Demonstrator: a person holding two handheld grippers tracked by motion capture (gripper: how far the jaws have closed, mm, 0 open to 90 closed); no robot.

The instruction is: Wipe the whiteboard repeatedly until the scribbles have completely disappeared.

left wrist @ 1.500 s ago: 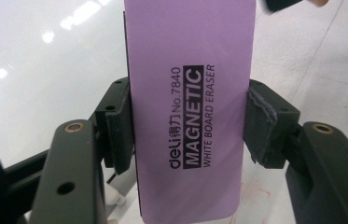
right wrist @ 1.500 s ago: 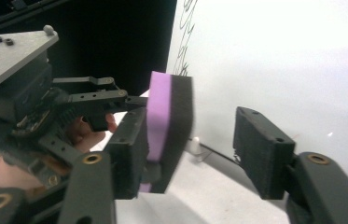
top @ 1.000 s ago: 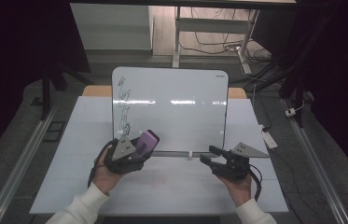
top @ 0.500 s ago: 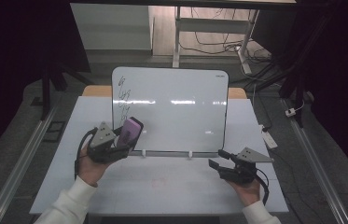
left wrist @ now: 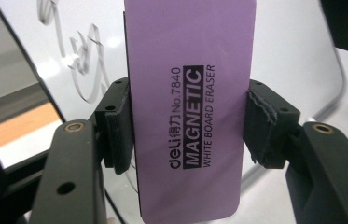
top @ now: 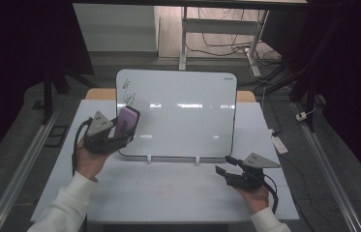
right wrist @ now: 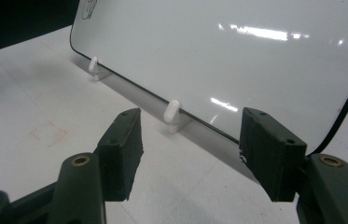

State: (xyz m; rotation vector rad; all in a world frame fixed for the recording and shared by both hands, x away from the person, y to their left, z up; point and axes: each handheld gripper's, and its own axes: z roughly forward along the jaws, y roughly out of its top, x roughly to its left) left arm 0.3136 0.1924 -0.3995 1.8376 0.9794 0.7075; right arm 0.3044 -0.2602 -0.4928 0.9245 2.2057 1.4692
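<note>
A whiteboard [top: 188, 113] stands tilted on two white clips at the back of the white table [top: 168, 188]. Black scribbles [top: 127, 92] mark its upper left corner; the scribbles [left wrist: 76, 56] also show behind the eraser. My left gripper [top: 120, 133] is shut on a purple magnetic eraser [top: 127, 121], held upright against the board's left part, below the scribbles. The eraser [left wrist: 190, 107] sits clamped between both pads. My right gripper [top: 222, 170] rests open low on the table at the board's lower right, nothing between its fingers [right wrist: 125, 149]. The board [right wrist: 255, 60] rises just ahead.
Two white clips [right wrist: 172, 112] hold the board's bottom edge. A faint red square mark [right wrist: 48, 133] lies on the table in front. A white strip-like object [top: 278, 143] lies at the table's right edge. Dark floor, rails and cables surround the table.
My left gripper has lifted the eraser up and toward the board's left part, near the scribbles. My right gripper has drawn back down and right, away from the board's bottom edge.
</note>
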